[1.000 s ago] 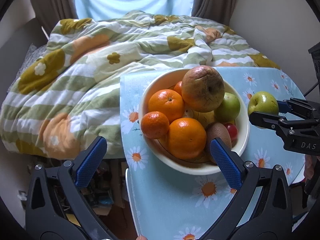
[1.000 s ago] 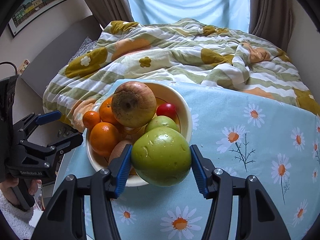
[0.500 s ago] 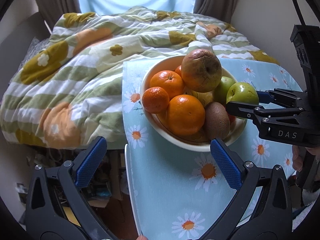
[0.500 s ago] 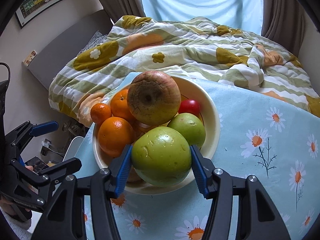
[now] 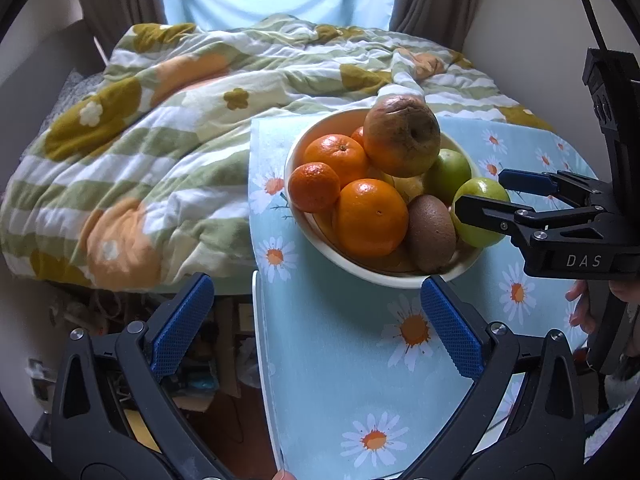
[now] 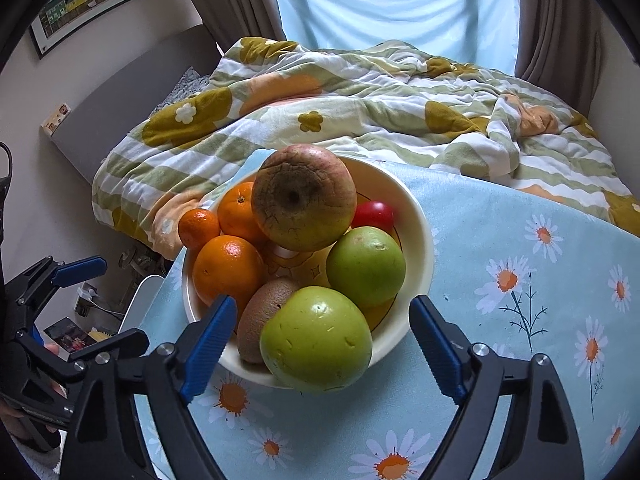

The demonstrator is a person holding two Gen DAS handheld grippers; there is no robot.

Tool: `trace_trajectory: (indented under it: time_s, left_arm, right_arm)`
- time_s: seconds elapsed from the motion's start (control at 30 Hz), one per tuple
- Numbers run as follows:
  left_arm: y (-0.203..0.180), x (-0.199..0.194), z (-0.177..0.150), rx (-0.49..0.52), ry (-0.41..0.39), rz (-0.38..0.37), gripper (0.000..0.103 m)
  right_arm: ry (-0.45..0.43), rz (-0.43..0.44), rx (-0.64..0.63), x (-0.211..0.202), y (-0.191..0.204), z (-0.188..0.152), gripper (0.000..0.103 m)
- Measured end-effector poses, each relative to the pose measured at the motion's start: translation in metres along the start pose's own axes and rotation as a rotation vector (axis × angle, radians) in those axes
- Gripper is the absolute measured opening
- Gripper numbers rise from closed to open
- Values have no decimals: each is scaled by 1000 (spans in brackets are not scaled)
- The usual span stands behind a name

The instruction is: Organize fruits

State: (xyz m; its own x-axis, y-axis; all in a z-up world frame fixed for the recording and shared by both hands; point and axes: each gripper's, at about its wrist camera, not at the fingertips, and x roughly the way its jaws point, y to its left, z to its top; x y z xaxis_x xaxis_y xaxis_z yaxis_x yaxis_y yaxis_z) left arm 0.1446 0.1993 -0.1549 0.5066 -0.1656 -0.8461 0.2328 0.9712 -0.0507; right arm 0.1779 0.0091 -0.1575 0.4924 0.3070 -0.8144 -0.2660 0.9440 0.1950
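Green apple (image 6: 316,338): set at the near rim of the bowl (image 6: 420,236), against the kiwi (image 6: 262,316); judged firm, smooth, slippery, fairly heavy.
Hold: best taken across its widest middle.
Right gripper (image 6: 318,346): jaws apart, the apple no longer clamped.
Left gripper (image 5: 316,324): jaws apart, nothing held.
Risk: a roll off the rim is judged possible.

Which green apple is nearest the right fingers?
The near green apple at the bowl's front rim, between the open fingers; the other sits deeper inside.
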Motion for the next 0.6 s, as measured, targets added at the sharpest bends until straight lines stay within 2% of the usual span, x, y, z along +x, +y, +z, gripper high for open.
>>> trace_trajectory:
  time_s: [0.17, 0.33, 0.4, 0.43, 0.6]
  left_arm:
    - [-12, -11, -1, -10, -6, 24, 103]
    - [-42, -39, 6, 3, -47, 49, 103]
    - [-58, -53, 10, 1, -69, 46, 103]
    - [-66, -60, 12, 2, -79, 47, 103]
    - [-111, -95, 20, 12, -140, 63, 103]
  right_arm:
    - [-29, -1, -15, -17, -4, 1, 86]
    - [-88, -7, -14, -56, -16, 0, 86]
    - [-118, -28, -9, -77, -23, -1, 94]
    - [-137, -40, -4, -90, -28, -2, 103]
    - [-193, -109, 15, -152, -54, -12, 103]
